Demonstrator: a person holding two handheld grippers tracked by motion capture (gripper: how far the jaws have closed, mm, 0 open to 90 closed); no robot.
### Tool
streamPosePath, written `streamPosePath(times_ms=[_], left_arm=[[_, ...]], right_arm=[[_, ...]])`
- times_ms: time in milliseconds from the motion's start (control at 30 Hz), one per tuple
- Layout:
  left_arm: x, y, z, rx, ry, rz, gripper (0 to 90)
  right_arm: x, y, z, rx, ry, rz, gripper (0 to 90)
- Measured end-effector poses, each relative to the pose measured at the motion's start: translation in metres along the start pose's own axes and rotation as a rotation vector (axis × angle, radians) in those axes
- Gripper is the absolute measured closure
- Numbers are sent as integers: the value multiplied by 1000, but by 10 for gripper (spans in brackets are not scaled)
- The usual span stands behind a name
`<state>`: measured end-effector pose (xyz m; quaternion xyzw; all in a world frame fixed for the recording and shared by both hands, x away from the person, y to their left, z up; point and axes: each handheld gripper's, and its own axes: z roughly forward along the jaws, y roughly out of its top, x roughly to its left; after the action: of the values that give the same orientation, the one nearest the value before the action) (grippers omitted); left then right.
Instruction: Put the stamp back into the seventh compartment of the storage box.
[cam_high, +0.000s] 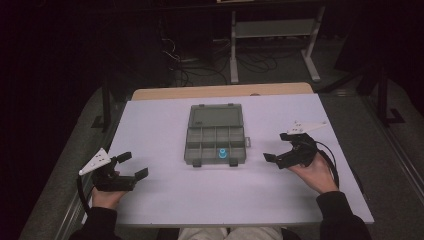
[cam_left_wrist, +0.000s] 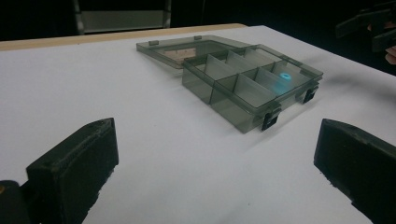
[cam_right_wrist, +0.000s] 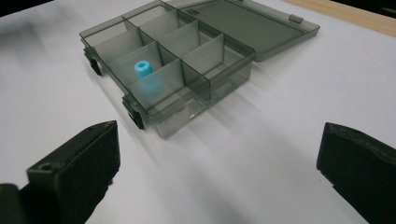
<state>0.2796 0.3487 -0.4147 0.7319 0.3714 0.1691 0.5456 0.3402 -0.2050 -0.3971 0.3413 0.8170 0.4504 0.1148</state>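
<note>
A smoky grey compartment box (cam_high: 192, 149) lies open in the middle of the white table, its lid (cam_high: 217, 116) folded flat behind it. A small blue cylinder (cam_high: 222, 153) stands in a front compartment, right of centre. In the left gripper view the box (cam_left_wrist: 224, 100) sits ahead to the right, with the blue cylinder (cam_left_wrist: 282, 77) inside. In the right gripper view the box (cam_right_wrist: 187, 116) lies ahead to the left, holding the blue cylinder (cam_right_wrist: 143, 69). My left gripper (cam_high: 134, 165) is open and empty at the front left. My right gripper (cam_high: 276, 147) is open and empty to the right of the box.
The white tabletop (cam_high: 165, 195) has bare surface all round the box. A wooden strip (cam_high: 220, 91) runs along its far edge. Beyond it stand a white desk frame (cam_high: 272, 40) and floor cables in a dark room.
</note>
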Motion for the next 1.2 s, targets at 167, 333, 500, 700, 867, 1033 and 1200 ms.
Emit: streamPosePath(times_ms=[167,333,500,700,867,1033,1200], left_arm=[[0,0,1,4,-3,1,0],[-1,0,1,4,-4,0,0],[-1,0,1,5,-5,0,0],[-1,0,1,6,-5,0,0],[-1,0,1,7,-7,2,0],[0,0,1,9,-6,3,0],[-1,0,1,10,-7,3,0]], right_arm=[[-4,-11,-5,-19,-10,21,0],[-6,-18,-10,-32,-14,32,0],[-8,-22,-15,-55,-23,42,0],[-9,-28,-20,-70,-38,42,0],[-11,-33,-22,-79,-41,50,0],[-12,-38,-25,-96,-45,58,0],[-14,-44,-31,-120,-62,75,0]])
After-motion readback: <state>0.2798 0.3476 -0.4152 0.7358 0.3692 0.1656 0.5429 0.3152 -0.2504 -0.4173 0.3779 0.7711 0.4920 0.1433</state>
